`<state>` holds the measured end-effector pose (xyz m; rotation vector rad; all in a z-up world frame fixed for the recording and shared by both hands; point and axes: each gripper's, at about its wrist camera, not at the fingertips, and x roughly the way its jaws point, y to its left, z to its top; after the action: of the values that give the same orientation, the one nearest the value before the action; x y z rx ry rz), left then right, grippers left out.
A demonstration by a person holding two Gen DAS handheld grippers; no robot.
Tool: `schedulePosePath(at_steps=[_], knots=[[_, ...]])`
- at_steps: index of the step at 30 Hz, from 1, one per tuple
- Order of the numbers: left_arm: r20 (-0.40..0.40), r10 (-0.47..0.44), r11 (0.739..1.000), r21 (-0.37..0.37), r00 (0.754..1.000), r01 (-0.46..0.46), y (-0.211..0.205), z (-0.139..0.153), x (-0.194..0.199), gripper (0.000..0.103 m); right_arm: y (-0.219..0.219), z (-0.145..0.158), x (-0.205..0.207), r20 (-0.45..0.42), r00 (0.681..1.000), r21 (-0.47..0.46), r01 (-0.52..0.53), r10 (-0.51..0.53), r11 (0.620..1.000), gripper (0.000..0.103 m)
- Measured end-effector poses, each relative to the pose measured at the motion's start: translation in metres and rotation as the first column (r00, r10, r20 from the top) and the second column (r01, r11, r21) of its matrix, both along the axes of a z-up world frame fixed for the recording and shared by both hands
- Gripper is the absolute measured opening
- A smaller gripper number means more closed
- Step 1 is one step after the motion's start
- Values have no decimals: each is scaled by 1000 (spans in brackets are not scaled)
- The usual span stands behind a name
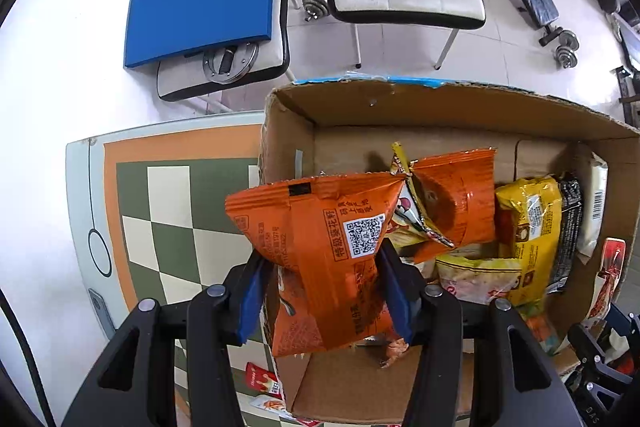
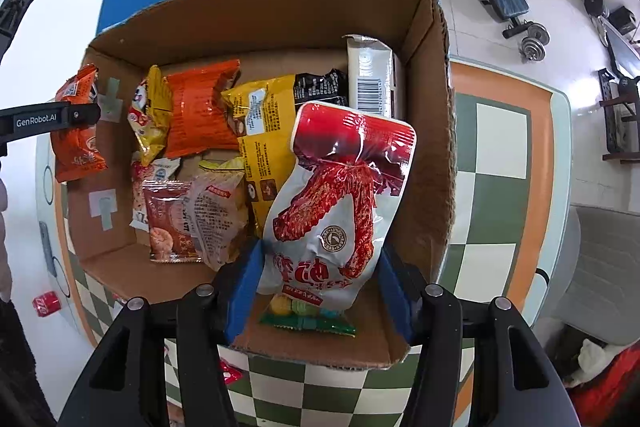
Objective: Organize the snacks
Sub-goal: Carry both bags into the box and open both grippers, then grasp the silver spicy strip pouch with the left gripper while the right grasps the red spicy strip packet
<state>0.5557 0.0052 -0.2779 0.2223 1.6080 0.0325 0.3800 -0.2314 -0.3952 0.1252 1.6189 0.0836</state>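
Left wrist: left gripper (image 1: 324, 291) pinches an orange packet (image 1: 320, 259) (right gripper (image 2: 320, 291) clamps a white-red pouch (image 2: 336, 203)).

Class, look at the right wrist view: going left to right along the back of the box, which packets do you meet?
Orange packet in the left claw → yellow packet → orange packet → big yellow packet → black packet → white barcode packet.
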Motion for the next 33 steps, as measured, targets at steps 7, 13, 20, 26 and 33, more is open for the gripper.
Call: schedulePosePath(at_steps=[7, 13, 20, 26, 33], knots=[[0, 29, 999, -46, 1000, -29, 1, 3, 5, 89, -1, -6, 5, -23, 999, 12, 49, -48, 999, 87], [7, 31, 997, -74, 999, -30, 3, 9, 1, 89, 2, 0, 2, -15, 997, 34, 80, -80, 996, 92], [40, 21, 990, -143, 999, -15, -1, 30, -21, 89, 8, 12, -3, 25, 993, 50, 111, -112, 993, 94], [142, 22, 984, -180, 990, 4, -4, 63, -56, 89, 14, 35, -14, 97, 987, 74, 118, -124, 990, 94], [270, 69, 981, -194, 960, -16, 12, 106, -111, 89, 25, 68, -45, 181, 974, 124, 116, -138, 985, 95]])
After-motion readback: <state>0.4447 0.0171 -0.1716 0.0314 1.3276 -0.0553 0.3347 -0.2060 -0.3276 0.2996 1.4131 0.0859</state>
